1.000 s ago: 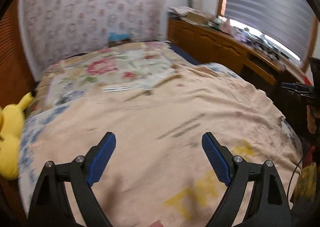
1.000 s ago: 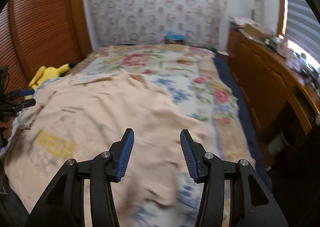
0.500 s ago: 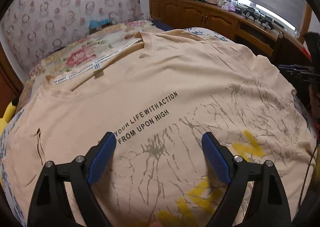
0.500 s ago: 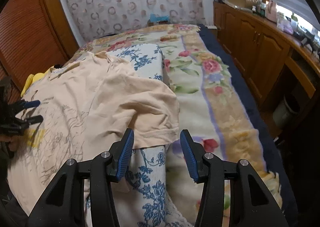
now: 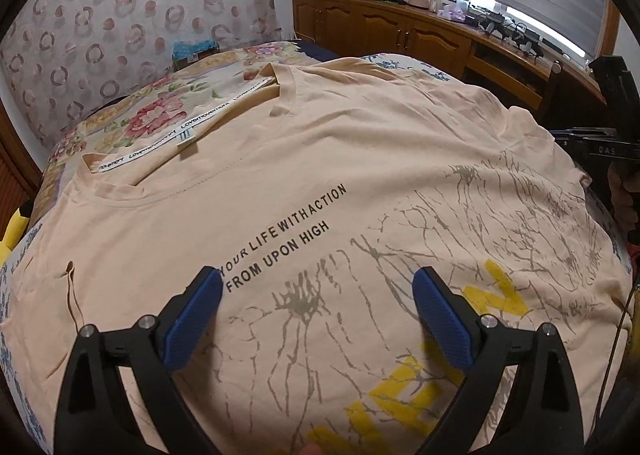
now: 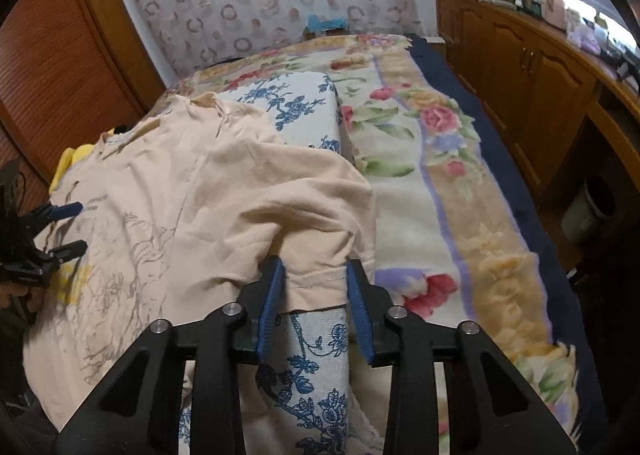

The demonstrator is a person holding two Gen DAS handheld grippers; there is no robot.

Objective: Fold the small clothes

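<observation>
Here, left wrist view: the peach T-shirt (image 5: pixel 320 159) lies spread front-up over the bed (image 5: pixel 132 123), collar toward the patterned wall, black printed lettering (image 5: pixel 286 233) near the middle and yellow letters lower right. The left gripper (image 5: pixel 318 291) hangs over the chest print, jaws wide and opening, blue pads well apart with only flat cloth showing between them; nothing gripped. At the right edge, the other black tool is partly visible, held in a hand (image 5: pixel 624 195).

Right wrist view: the right gripper (image 6: pixel 314 287) sits at the hem of the shirt's sleeve (image 6: pixel 288 207), which bunches over a blue-and-white floral cushion (image 6: pixel 316 367). Jaws closing, sleeve hem between the blue pads; whether both pads press the cloth cannot be told. The shirt body spreads away to the left, where the left gripper's fingers stand above it. The floral blanket (image 6: pixel 420 159) lies to the right, wooden cabinets (image 6: pixel 520 67) beyond.
</observation>
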